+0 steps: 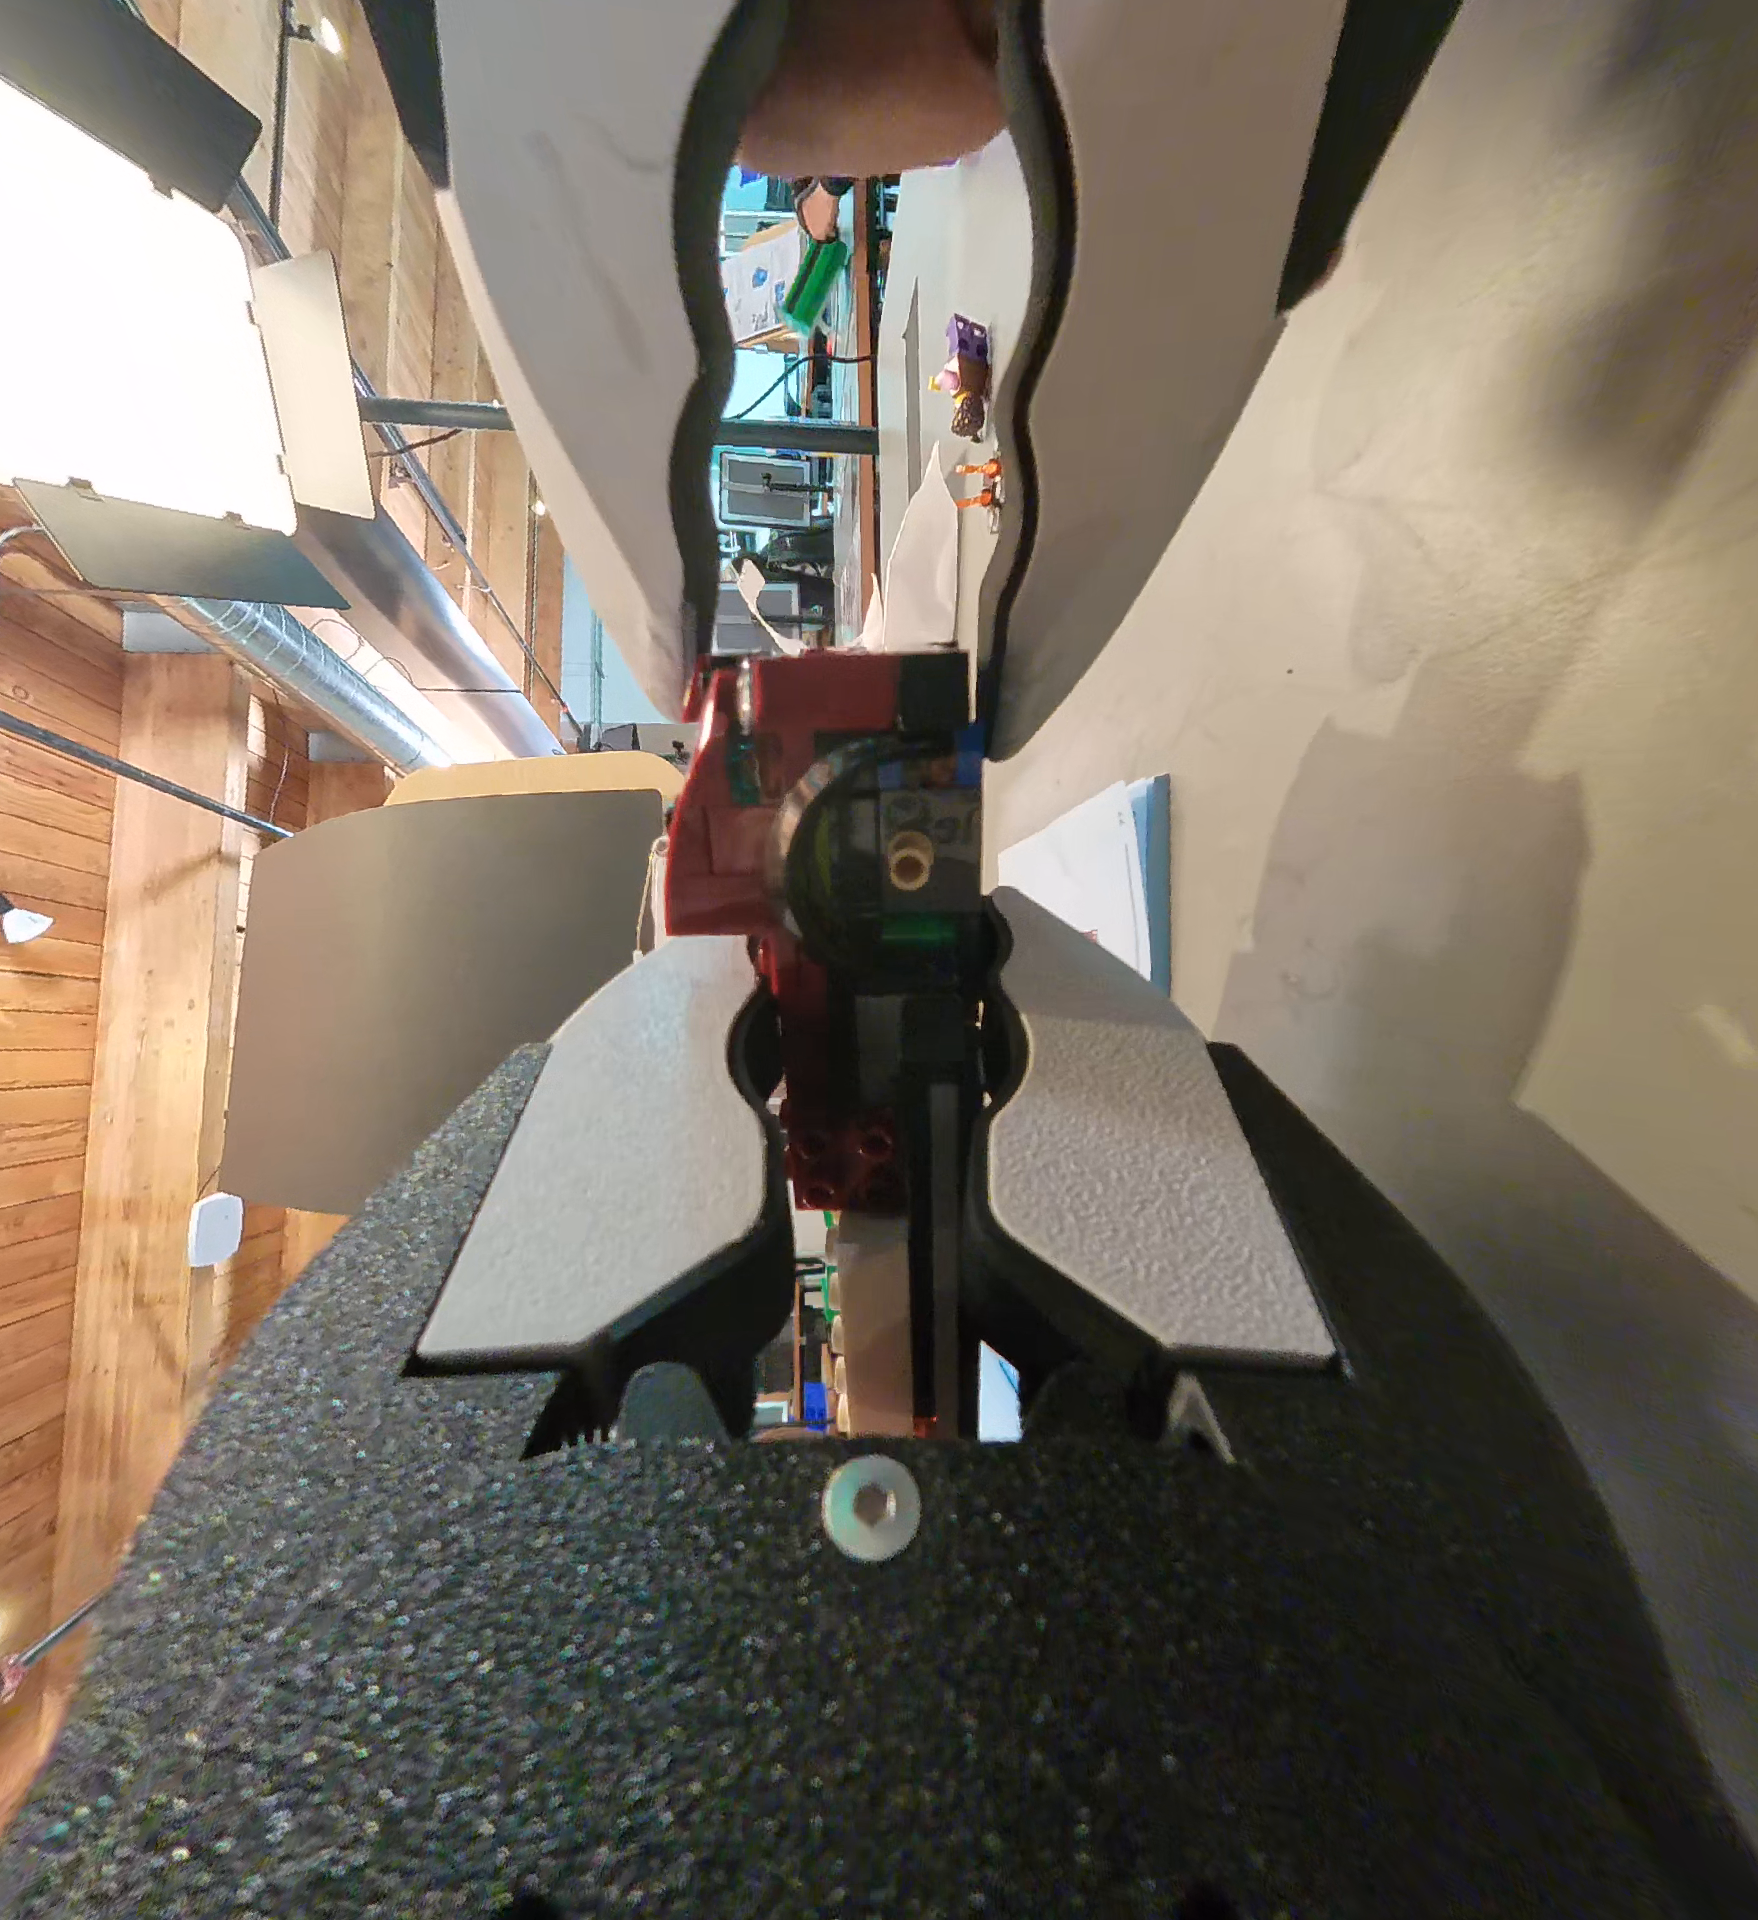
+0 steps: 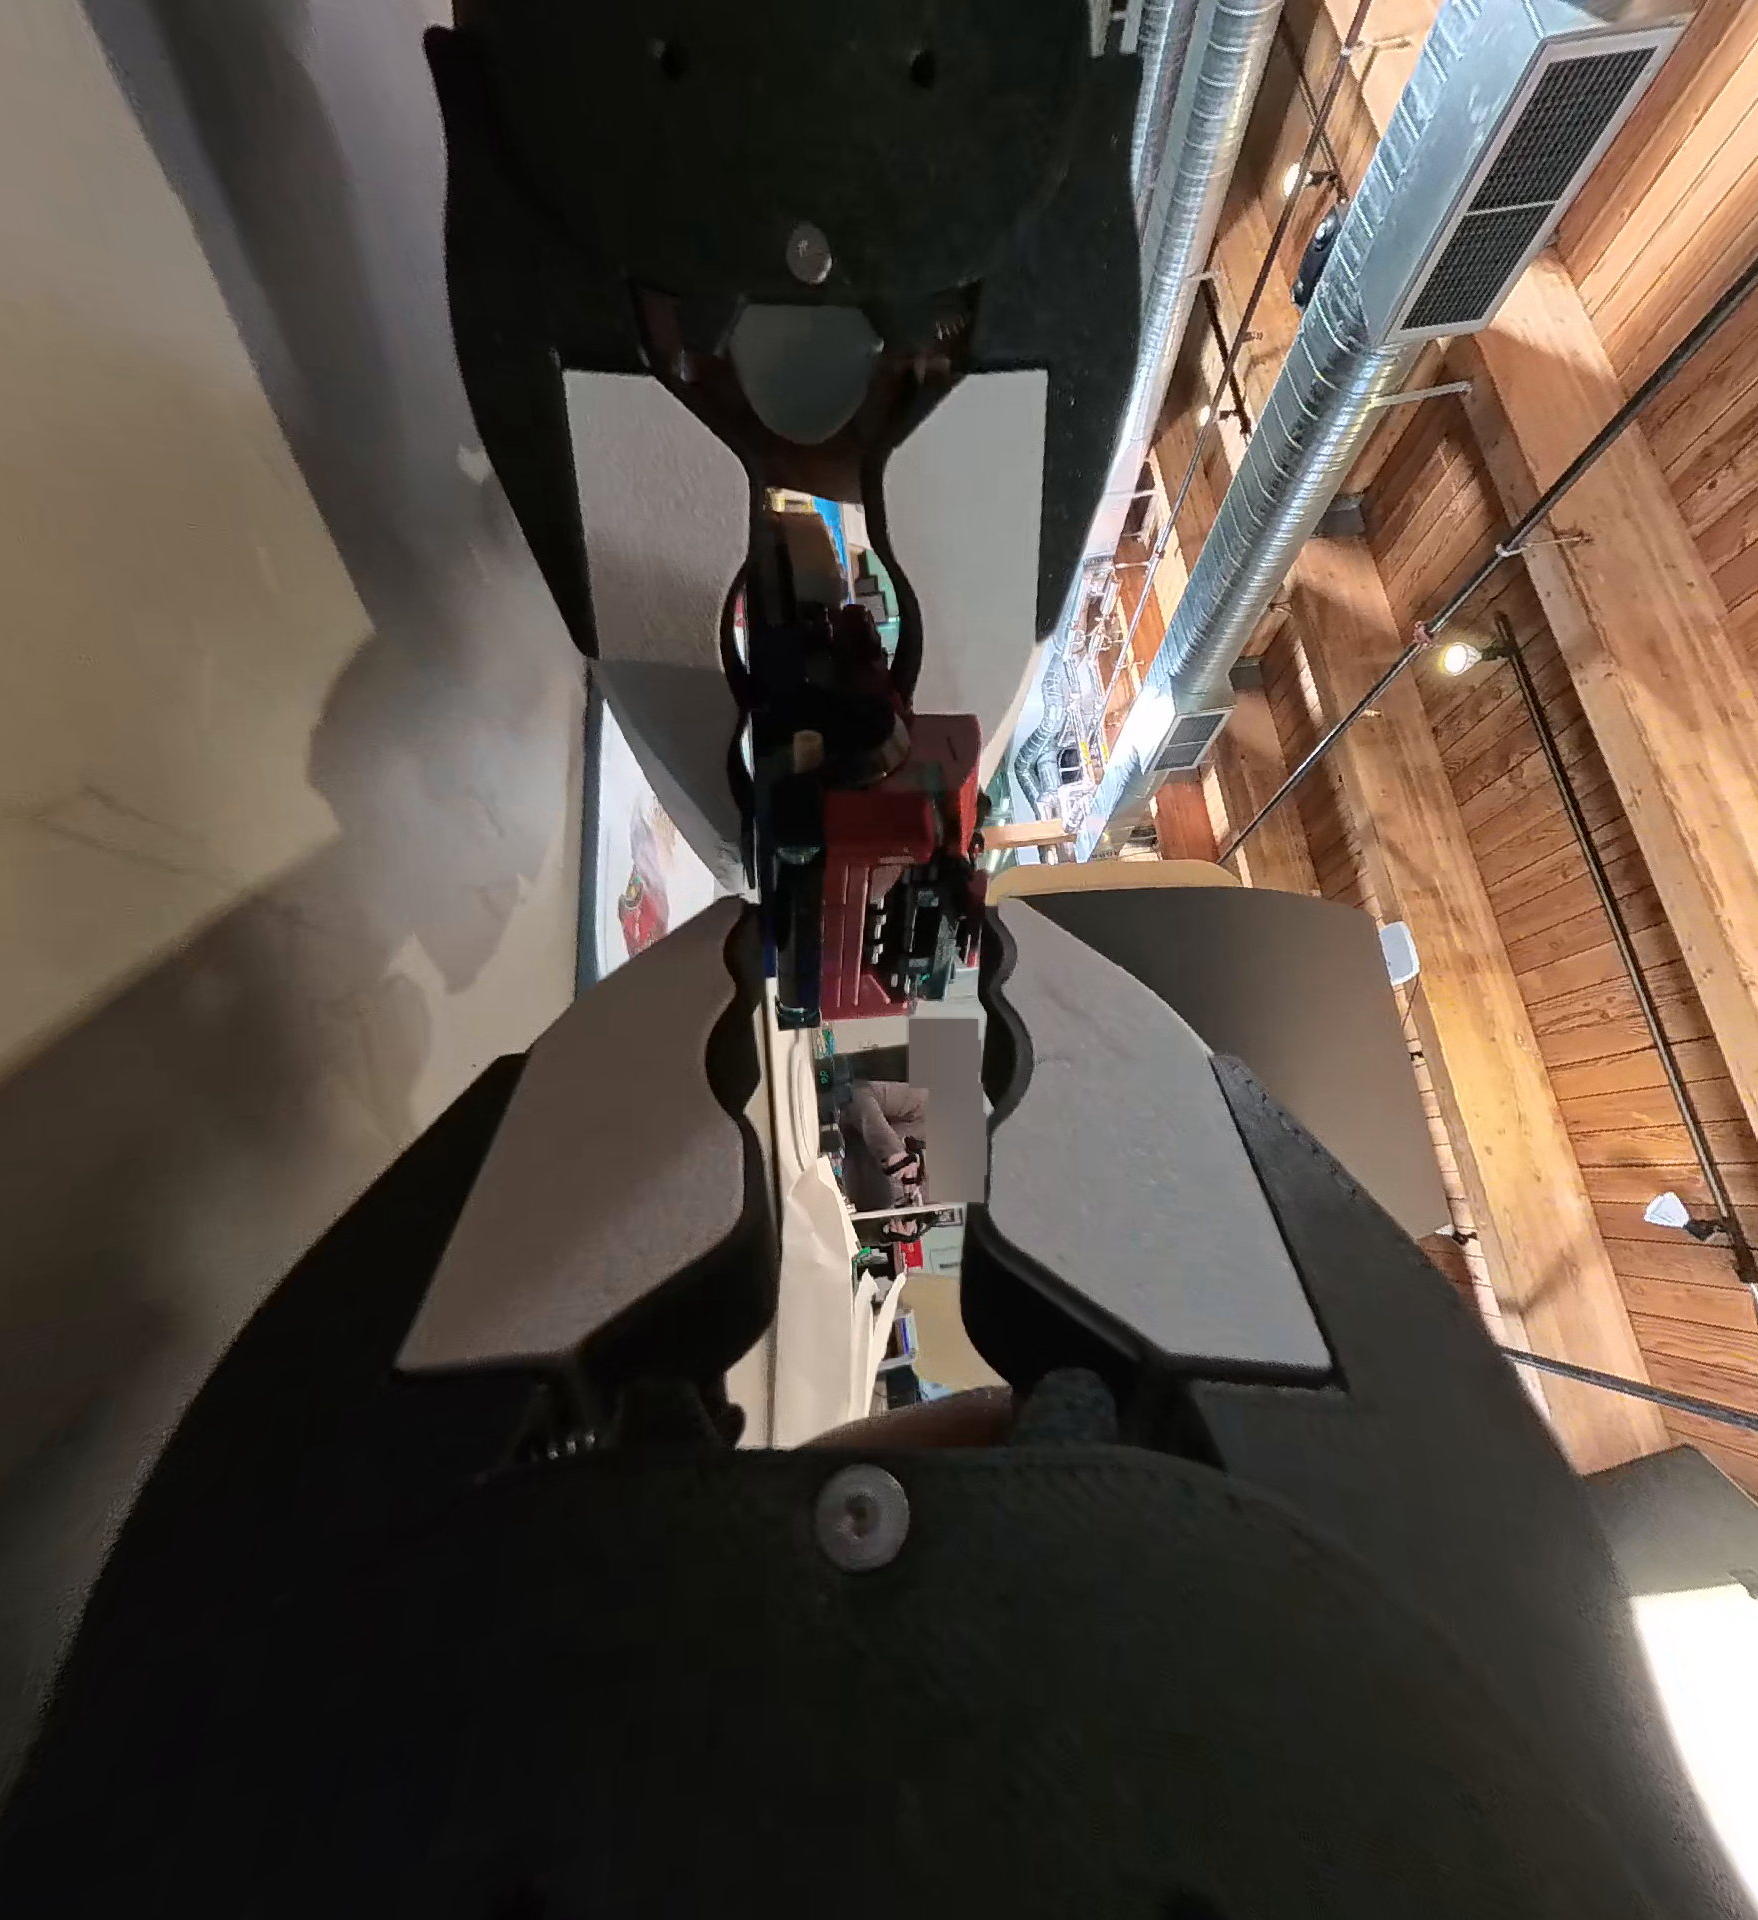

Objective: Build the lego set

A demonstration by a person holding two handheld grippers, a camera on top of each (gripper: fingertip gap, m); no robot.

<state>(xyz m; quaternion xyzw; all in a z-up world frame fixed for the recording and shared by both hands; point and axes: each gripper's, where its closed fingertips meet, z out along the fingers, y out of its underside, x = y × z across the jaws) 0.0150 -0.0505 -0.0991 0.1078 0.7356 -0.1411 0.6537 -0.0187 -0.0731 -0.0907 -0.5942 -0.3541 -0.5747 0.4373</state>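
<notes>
A toy brick model, dark red and black with a clear round part and a tan peg, hangs in the air between my two grippers, which face each other. In the left wrist view, my left gripper is shut on the model's near end, with both pads against its sides. My right gripper comes in from the top of that view and clamps the far end. In the right wrist view, my right gripper is shut on the red block of the model. My left gripper holds the other end.
The pale table lies to one side, with a white printed booklet and small toy figures farther off. A grey chair back, wooden walls and ducts fill the other side. A person sits in the distance. About 4 centimeters separates my left fingertips from my right.
</notes>
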